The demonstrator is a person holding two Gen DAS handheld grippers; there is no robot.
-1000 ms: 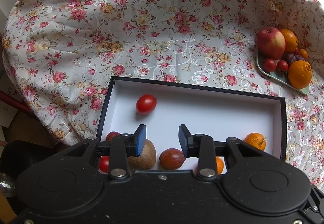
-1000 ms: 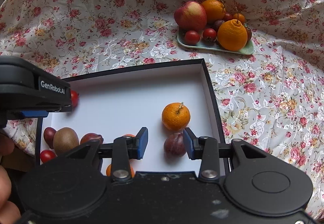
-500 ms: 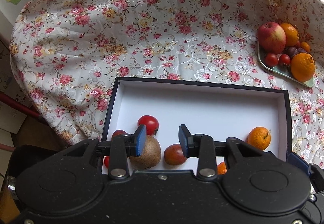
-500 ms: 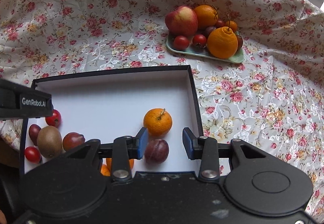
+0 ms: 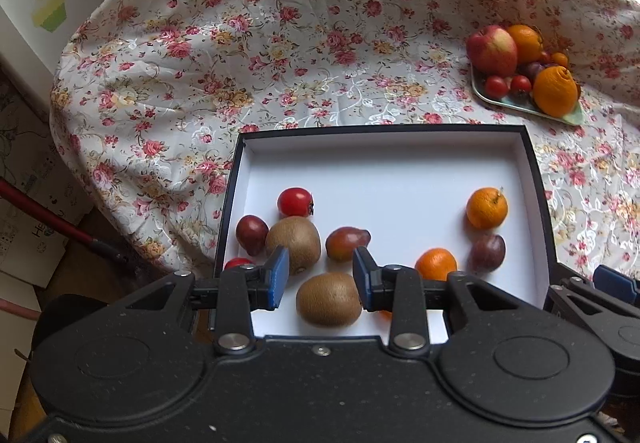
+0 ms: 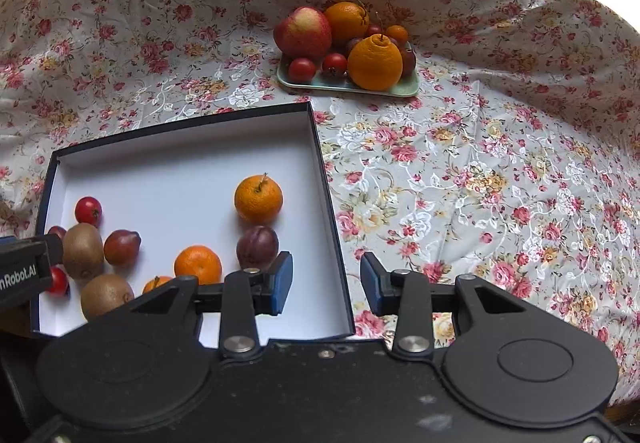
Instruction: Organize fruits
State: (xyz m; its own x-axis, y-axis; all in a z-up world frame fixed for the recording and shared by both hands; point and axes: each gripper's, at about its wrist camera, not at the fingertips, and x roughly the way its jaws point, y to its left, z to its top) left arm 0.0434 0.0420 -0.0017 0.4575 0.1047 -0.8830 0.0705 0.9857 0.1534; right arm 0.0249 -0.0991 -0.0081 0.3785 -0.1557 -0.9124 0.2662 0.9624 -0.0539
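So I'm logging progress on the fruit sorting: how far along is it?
Partway, it seems. The box holds two kiwis, tomatoes, plums and small oranges. Nothing is in hand: the left gripper and the right gripper are both open and empty. The tray still carries an apple, oranges, tomatoes and plums.

Both tongs (image 5: 319,281) pulled back.
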